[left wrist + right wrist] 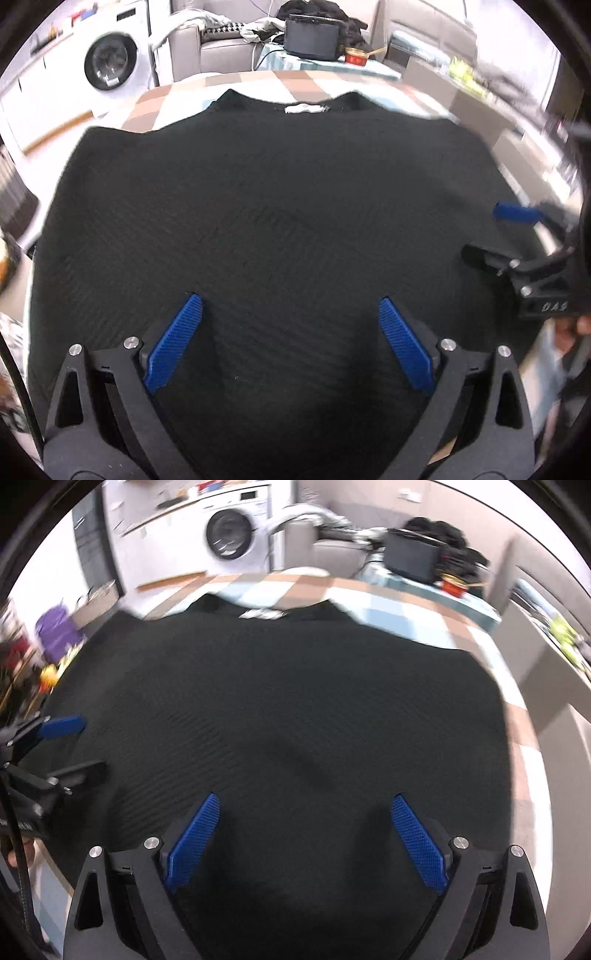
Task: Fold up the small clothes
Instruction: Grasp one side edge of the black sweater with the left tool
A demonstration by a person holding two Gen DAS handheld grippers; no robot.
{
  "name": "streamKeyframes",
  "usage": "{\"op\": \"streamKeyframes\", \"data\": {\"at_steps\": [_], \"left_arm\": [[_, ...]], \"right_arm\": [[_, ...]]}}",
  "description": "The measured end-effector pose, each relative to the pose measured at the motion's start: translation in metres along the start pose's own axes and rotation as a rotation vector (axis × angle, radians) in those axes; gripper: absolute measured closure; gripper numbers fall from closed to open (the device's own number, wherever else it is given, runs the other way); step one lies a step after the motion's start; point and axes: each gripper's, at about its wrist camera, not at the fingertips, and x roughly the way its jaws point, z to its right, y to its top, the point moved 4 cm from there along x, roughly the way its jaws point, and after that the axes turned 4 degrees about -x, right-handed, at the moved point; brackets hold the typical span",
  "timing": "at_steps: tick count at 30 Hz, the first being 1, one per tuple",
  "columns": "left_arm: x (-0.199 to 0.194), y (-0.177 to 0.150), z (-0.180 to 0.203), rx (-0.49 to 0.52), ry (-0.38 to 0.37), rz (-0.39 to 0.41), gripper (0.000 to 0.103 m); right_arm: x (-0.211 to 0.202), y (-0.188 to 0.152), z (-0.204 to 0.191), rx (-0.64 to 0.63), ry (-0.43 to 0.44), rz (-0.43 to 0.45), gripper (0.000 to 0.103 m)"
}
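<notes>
Both the left gripper point(290, 343) and right gripper point(306, 840) are held released above the flat black ribbed knit garment point(258, 206); only one layer may be pinched, so the fold could skew.

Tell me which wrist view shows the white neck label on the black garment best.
The left wrist view. The white neck label sits sharp near the top centre, at the collar of the black garment. In the right wrist view the label is motion-blurred into a pale smear, left of centre.
</notes>
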Motion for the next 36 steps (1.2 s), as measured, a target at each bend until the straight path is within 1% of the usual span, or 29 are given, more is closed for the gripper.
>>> {"op": "streamKeyframes", "data": {"at_steps": [2, 3, 5, 7, 8, 10, 11, 12, 14, 15, 17, 18, 21, 24, 25, 27, 29, 32, 34, 36], "left_arm": [[-0.004, -0.008, -0.002, 0.024, 0.033, 0.001, 0.007], [-0.007, -0.011, -0.007, 0.012, 0.039, 0.001, 0.007], [-0.015, -0.019, -0.015, -0.024, 0.055, -0.003, 0.007], [-0.02, -0.022, -0.013, -0.031, 0.028, -0.007, 0.007], [-0.023, -0.024, -0.008, -0.032, 0.003, -0.009, 0.007], [-0.026, -0.029, 0.008, -0.011, -0.057, -0.013, 0.007], [-0.026, -0.031, 0.016, 0.014, -0.069, -0.013, 0.007], [-0.025, -0.034, 0.024, 0.049, -0.057, -0.009, 0.007], [-0.024, -0.039, 0.03, 0.094, 0.005, 0.001, 0.006], [-0.027, -0.043, 0.028, 0.085, 0.0, 0.014, 0.006], [-0.031, -0.048, 0.019, 0.062, -0.001, 0.013, 0.006], [-0.034, -0.051, 0.012, 0.053, 0.014, 0.016, 0.006], [-0.043, -0.059, -0.016, -0.008, 0.056, 0.027, 0.006], [-0.052, -0.061, -0.047, -0.084, 0.104, 0.037, 0.007], [-0.056, -0.063, -0.054, -0.113, 0.107, 0.048, 0.007], [-0.061, -0.066, -0.065, -0.158, 0.067, 0.056, 0.007], [-0.062, -0.07, -0.065, -0.15, 0.077, 0.052, 0.007], [-0.058, -0.076, -0.058, -0.09, 0.123, 0.026, 0.007], [-0.063, -0.077, -0.058, -0.096, 0.105, 0.015, 0.007], [-0.071, -0.075, -0.065, -0.131, 0.105, 0.022, 0.007]], "right_arm": [[0.002, -0.006, 0.002, -0.018, -0.038, -0.012, 0.007], [0.0, -0.01, 0.007, -0.005, -0.034, -0.005, 0.007], [-0.008, -0.02, 0.022, 0.059, 0.006, 0.004, 0.007], [-0.016, -0.028, 0.03, 0.094, 0.002, 0.009, 0.007], [-0.022, -0.029, 0.029, 0.089, 0.009, 0.013, 0.007], [-0.028, -0.026, 0.015, 0.046, 0.018, 0.026, 0.007], [-0.031, -0.025, 0.005, 0.021, 0.028, 0.029, 0.007], [-0.031, -0.024, -0.005, -0.005, 0.04, 0.029, 0.007], [-0.028, -0.026, -0.024, -0.071, 0.041, 0.025, 0.007], [-0.026, -0.028, -0.028, -0.089, 0.026, 0.022, 0.007], [-0.024, -0.037, -0.026, -0.097, -0.009, 0.017, 0.007], [-0.027, -0.043, -0.019, -0.084, -0.018, 0.028, 0.007], [-0.033, -0.059, 0.008, -0.018, -0.028, 0.016, 0.007], [-0.044, -0.079, 0.037, 0.039, -0.08, -0.012, 0.007], [-0.048, -0.089, 0.047, 0.074, -0.077, -0.029, 0.007], [-0.051, -0.098, 0.059, 0.124, -0.071, -0.041, 0.007], [-0.056, -0.106, 0.066, 0.148, -0.087, -0.047, 0.007], [-0.059, -0.114, 0.071, 0.179, -0.074, -0.058, 0.007], [-0.062, -0.116, 0.077, 0.237, -0.054, -0.068, 0.007], [-0.069, -0.115, 0.08, 0.272, -0.045, -0.042, 0.007]]}}
